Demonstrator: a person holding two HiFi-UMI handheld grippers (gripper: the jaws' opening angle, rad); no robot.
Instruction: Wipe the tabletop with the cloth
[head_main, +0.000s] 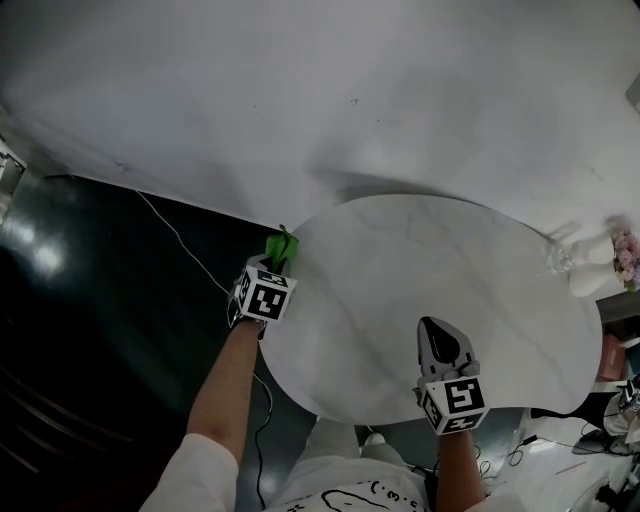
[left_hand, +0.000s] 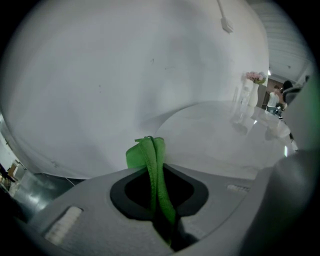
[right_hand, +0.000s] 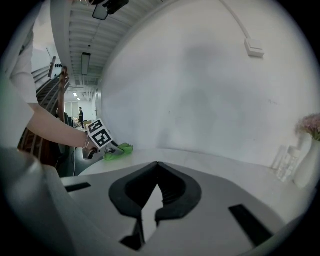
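Observation:
A round white marble tabletop fills the middle of the head view. At its left edge a folded green cloth is pinched in my left gripper, which is shut on it. The left gripper view has the cloth standing up between the jaws, its top poking past their tips, with the table beyond. My right gripper hovers over the table's near edge, shut with nothing in it. From the right gripper view its tips meet, and the cloth and left gripper show at the table's far left.
White vases with pink flowers stand at the table's right edge. A thin cable runs over the dark floor on the left. A white wall rises behind the table. Cables and clutter lie on the floor at bottom right.

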